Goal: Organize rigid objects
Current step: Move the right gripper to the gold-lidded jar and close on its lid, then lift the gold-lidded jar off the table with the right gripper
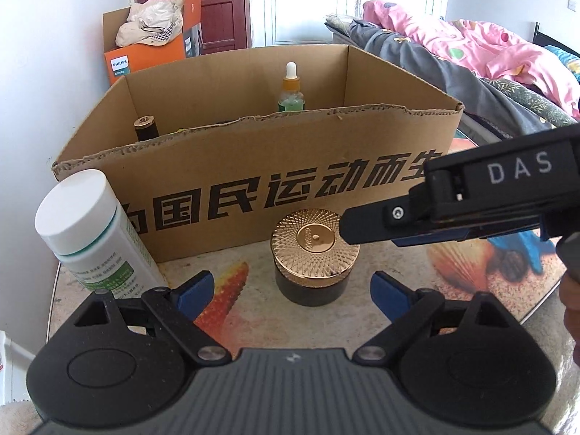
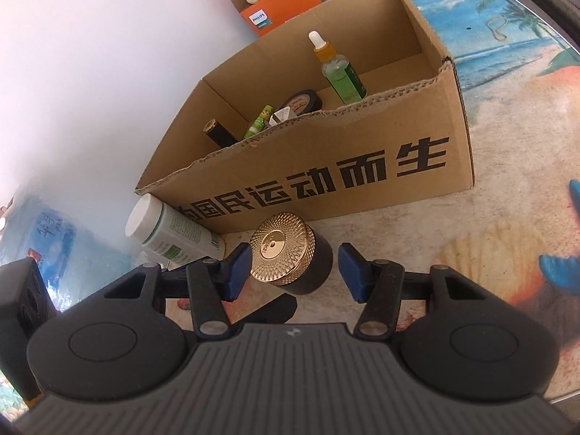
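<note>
A dark jar with a gold patterned lid [image 1: 314, 253] stands on the table in front of a cardboard box [image 1: 253, 188]. My left gripper [image 1: 291, 291] is open just short of the jar. My right gripper [image 2: 295, 272] is open with the jar [image 2: 290, 253] between its blue pads, apart from both; it also shows from the side in the left wrist view [image 1: 348, 226], above the lid. A white bottle [image 1: 94, 235] stands left of the jar. Inside the box [image 2: 326, 166] are a green dropper bottle [image 2: 339, 72], a dark tube [image 2: 217, 132] and several small items.
The table [image 2: 507, 145] has a beach-print cover. An orange Philips box [image 1: 145, 54] with cloth on top stands behind the cardboard box by the white wall. A bed with a pink quilt [image 1: 471, 47] lies at the right.
</note>
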Tool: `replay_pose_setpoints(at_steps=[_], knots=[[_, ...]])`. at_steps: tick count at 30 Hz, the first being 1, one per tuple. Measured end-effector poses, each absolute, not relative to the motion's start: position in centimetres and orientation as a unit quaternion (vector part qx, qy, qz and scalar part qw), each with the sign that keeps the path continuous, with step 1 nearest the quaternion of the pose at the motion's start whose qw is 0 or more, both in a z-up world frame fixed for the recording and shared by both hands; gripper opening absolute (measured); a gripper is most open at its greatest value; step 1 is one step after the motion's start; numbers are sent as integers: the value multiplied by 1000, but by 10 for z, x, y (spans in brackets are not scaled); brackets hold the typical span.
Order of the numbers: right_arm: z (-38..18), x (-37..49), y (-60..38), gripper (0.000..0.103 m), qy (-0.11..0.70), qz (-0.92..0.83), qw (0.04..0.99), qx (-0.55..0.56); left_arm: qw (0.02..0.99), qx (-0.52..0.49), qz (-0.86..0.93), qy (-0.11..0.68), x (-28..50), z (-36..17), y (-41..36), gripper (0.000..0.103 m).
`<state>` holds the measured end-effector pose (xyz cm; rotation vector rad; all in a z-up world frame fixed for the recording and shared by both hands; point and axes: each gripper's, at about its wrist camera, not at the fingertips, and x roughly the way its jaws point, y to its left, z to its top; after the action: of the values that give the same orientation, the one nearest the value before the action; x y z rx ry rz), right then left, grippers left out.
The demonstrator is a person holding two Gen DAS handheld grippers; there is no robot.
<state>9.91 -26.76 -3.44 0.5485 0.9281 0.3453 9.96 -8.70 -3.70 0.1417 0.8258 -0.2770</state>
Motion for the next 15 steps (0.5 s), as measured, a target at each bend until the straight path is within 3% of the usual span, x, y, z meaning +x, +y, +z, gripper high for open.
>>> replay_pose_setpoints(at_steps=[13, 15], knots=[[-50, 126, -257, 38, 457, 175, 830, 268, 896, 39, -154, 415, 113, -53, -84, 76], [-52, 130, -256, 38, 459, 181, 827, 269, 895, 35, -166, 413, 115, -54, -86, 66]])
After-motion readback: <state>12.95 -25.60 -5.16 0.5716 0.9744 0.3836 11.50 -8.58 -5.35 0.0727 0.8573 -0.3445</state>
